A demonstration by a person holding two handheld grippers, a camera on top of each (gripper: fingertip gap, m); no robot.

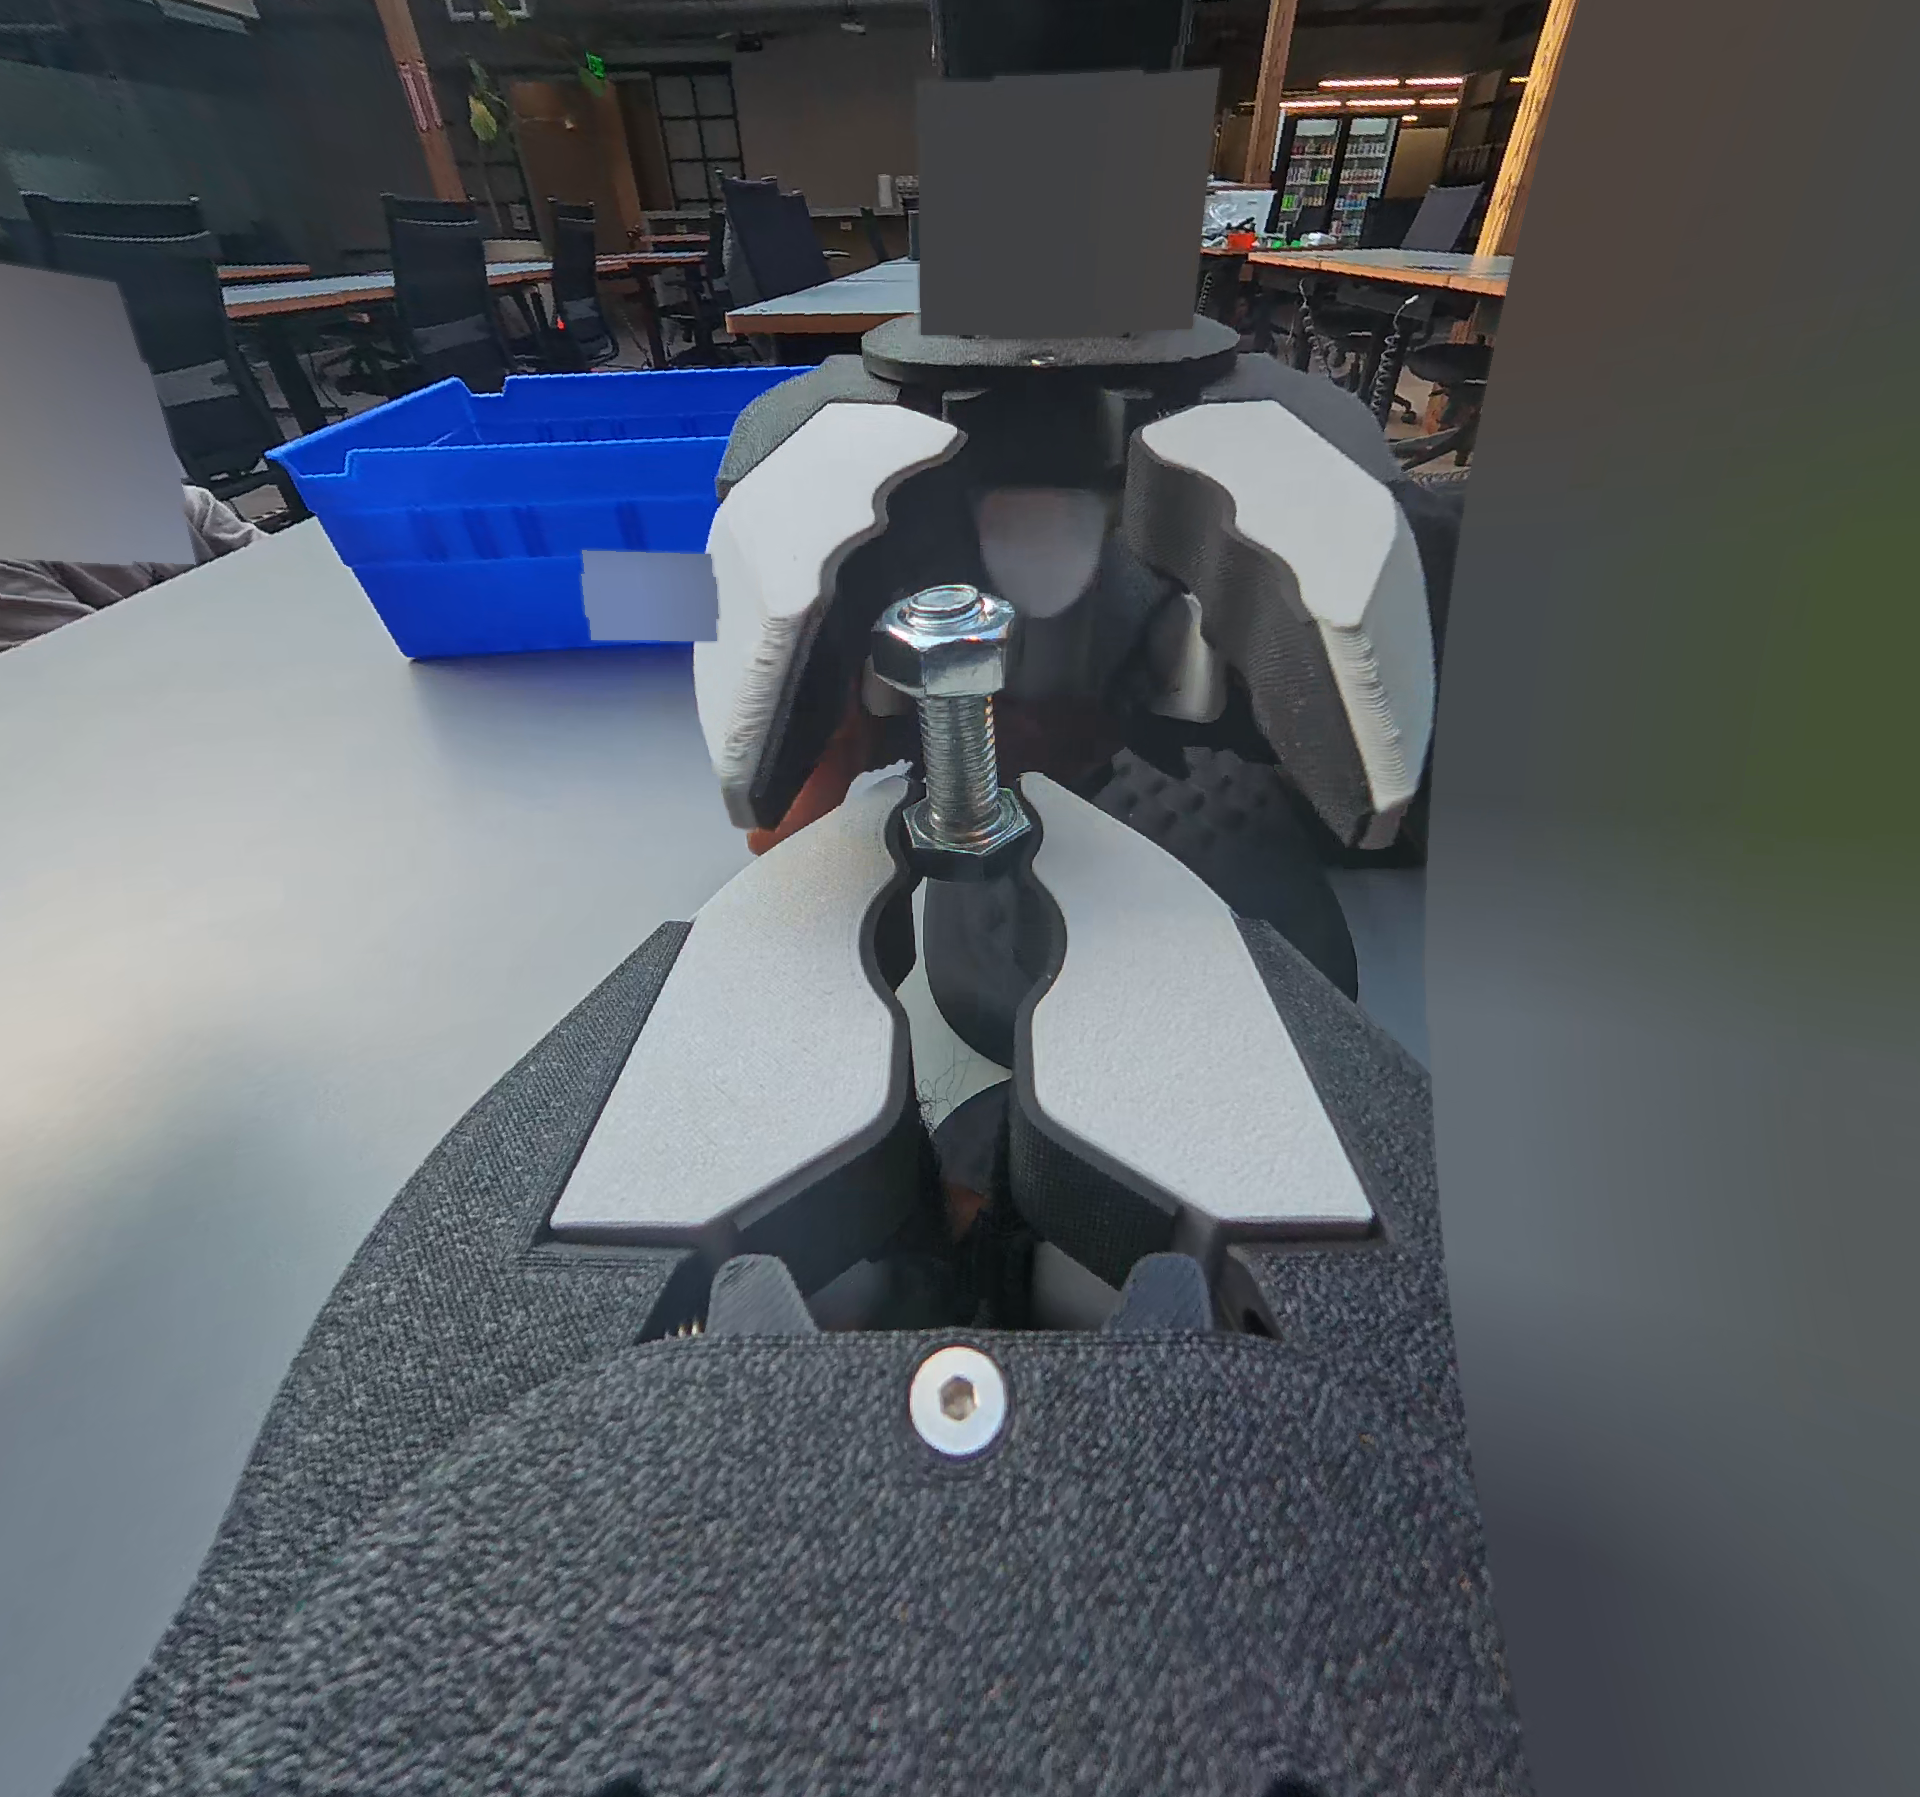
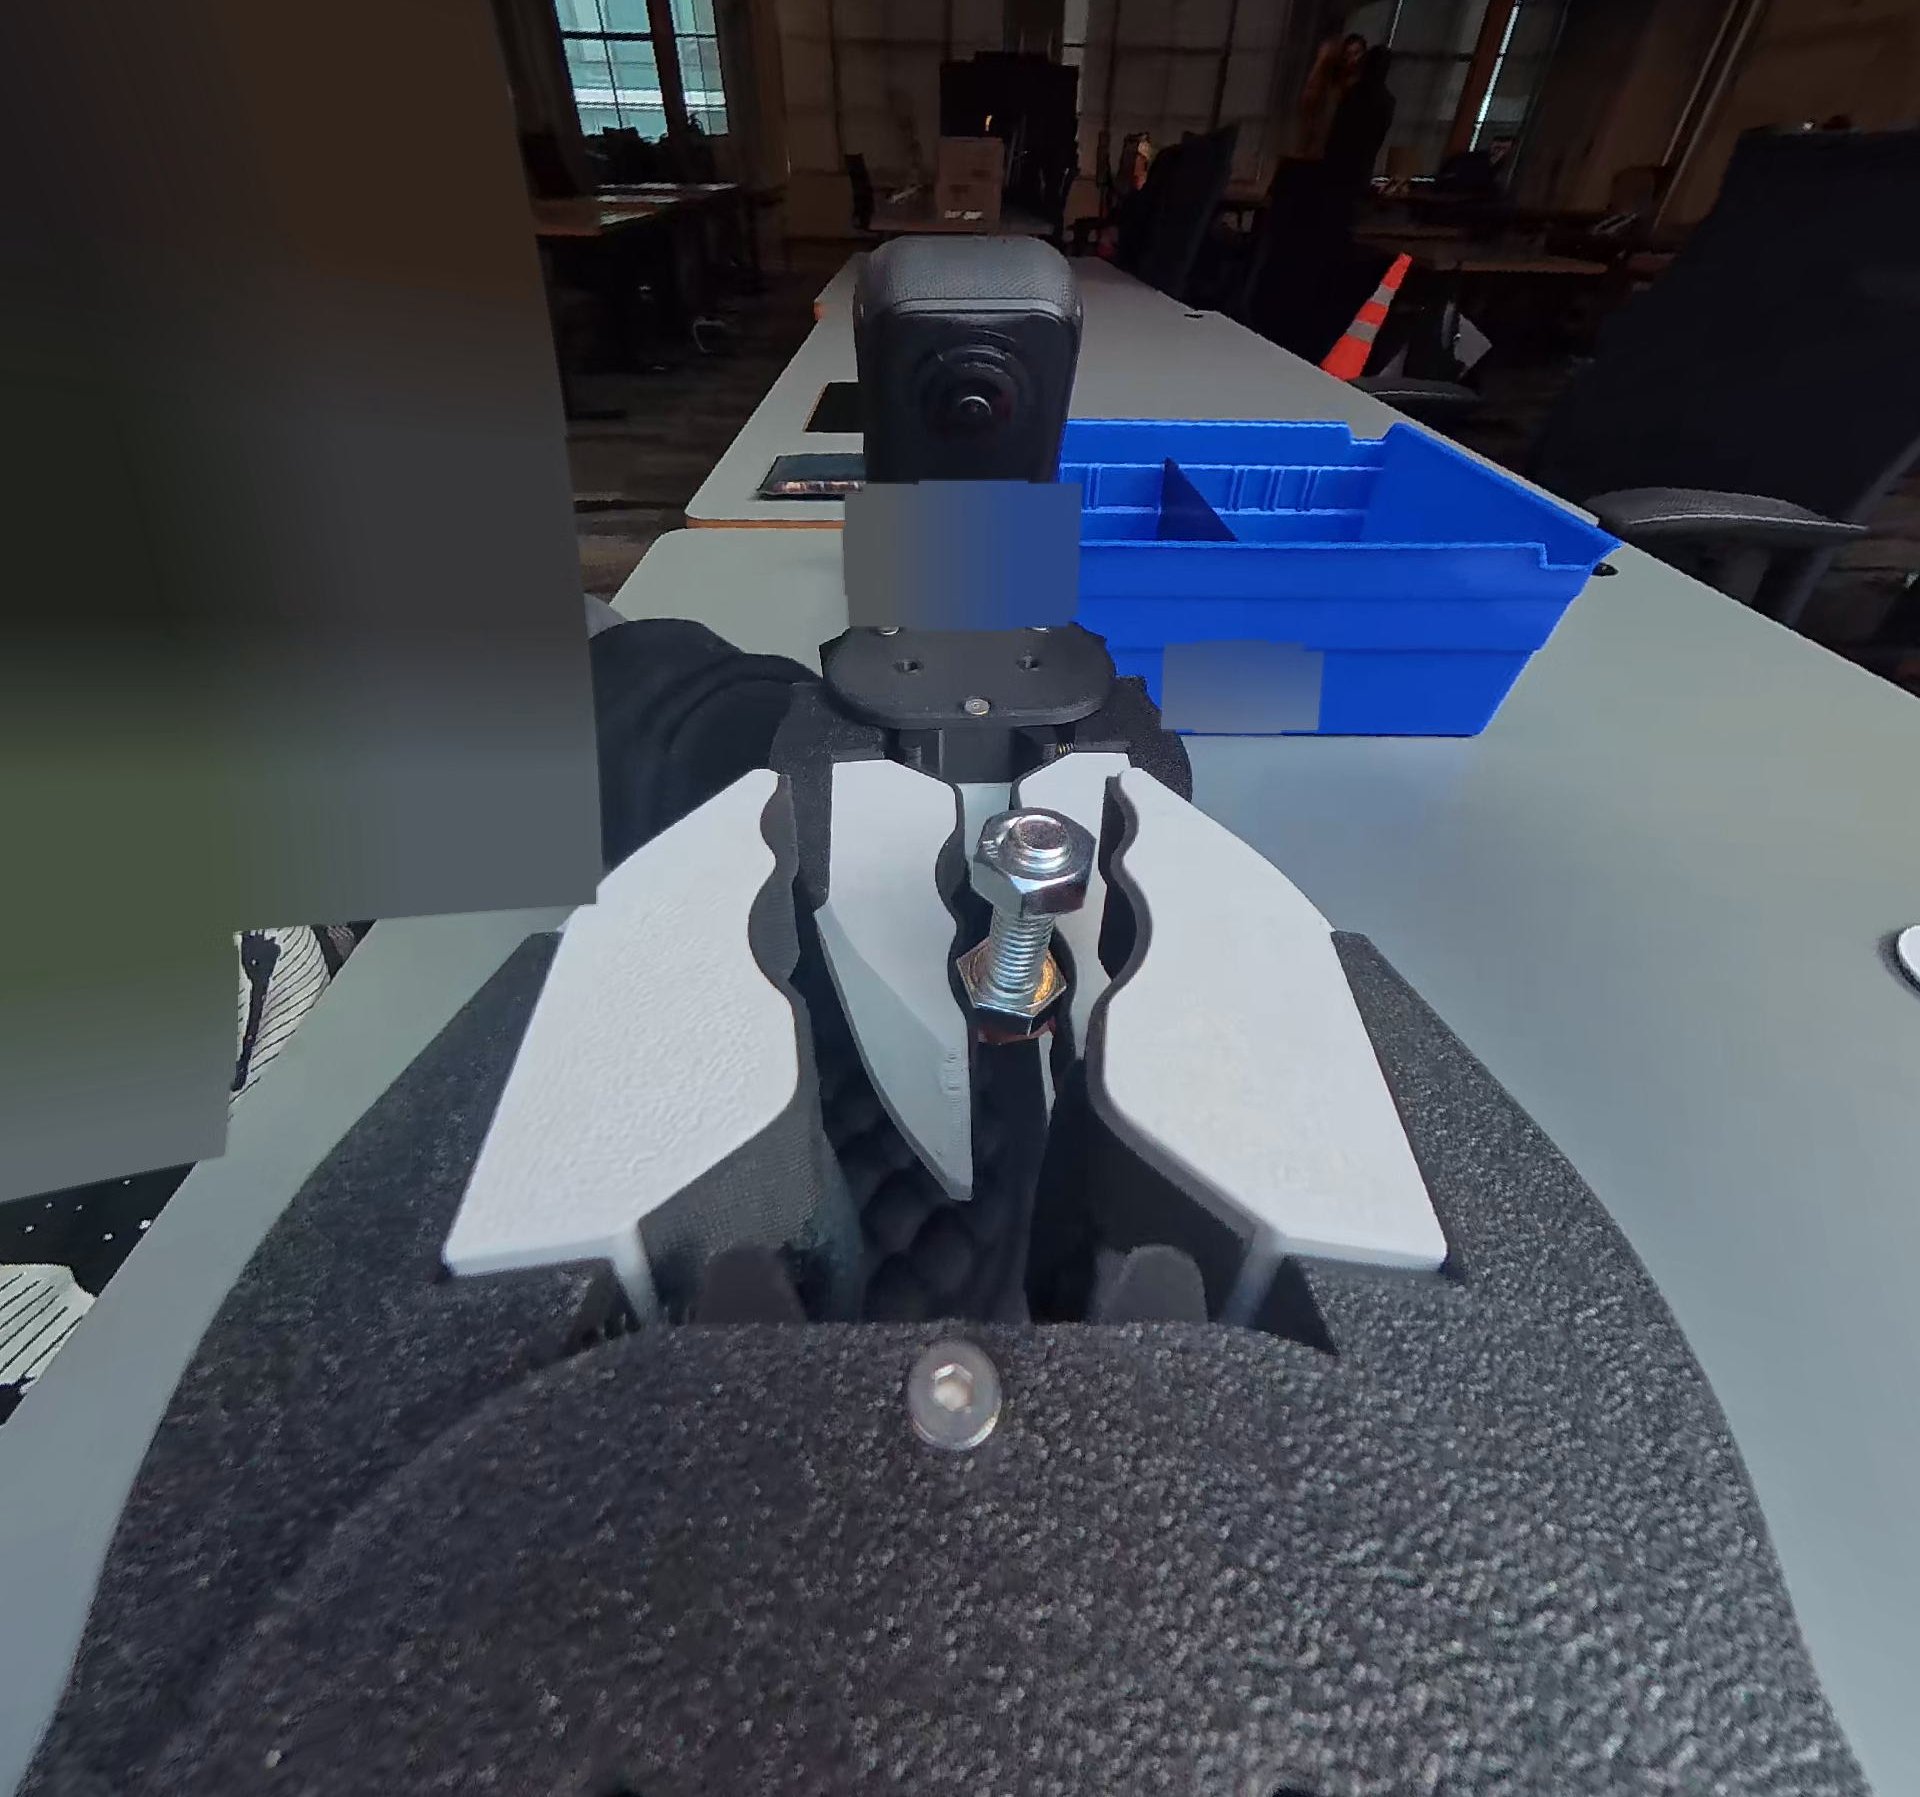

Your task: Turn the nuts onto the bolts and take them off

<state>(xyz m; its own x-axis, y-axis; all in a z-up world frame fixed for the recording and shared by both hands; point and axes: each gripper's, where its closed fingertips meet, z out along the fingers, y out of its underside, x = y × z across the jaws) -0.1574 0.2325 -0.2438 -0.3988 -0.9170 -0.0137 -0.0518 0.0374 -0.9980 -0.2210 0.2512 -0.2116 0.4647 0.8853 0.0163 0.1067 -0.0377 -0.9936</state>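
Observation:
A steel bolt (image 1: 958, 739) stands upright between the two grippers, above the grey table (image 1: 312, 812). A hex nut (image 1: 943, 646) sits at its top end. My left gripper (image 1: 964, 802) is shut on the bolt's lower hex end (image 1: 966, 828). My right gripper (image 1: 1060, 802) faces it, open, with a finger on each side of the nut and not touching it. In the right wrist view the bolt (image 2: 1023, 937) and nut (image 2: 1034, 859) stand between the spread fingers of my right gripper (image 2: 945, 791). The left gripper (image 2: 1013, 1020) grips the bolt from the far side.
A blue plastic bin (image 1: 520, 500) stands on the table behind the grippers; it also shows in the right wrist view (image 2: 1351, 604). A gloved hand (image 2: 675, 708) holds the left gripper. Chairs, other tables and an orange cone (image 2: 1371, 313) stand farther off. There is about 6 cm between the tips of the two grippers.

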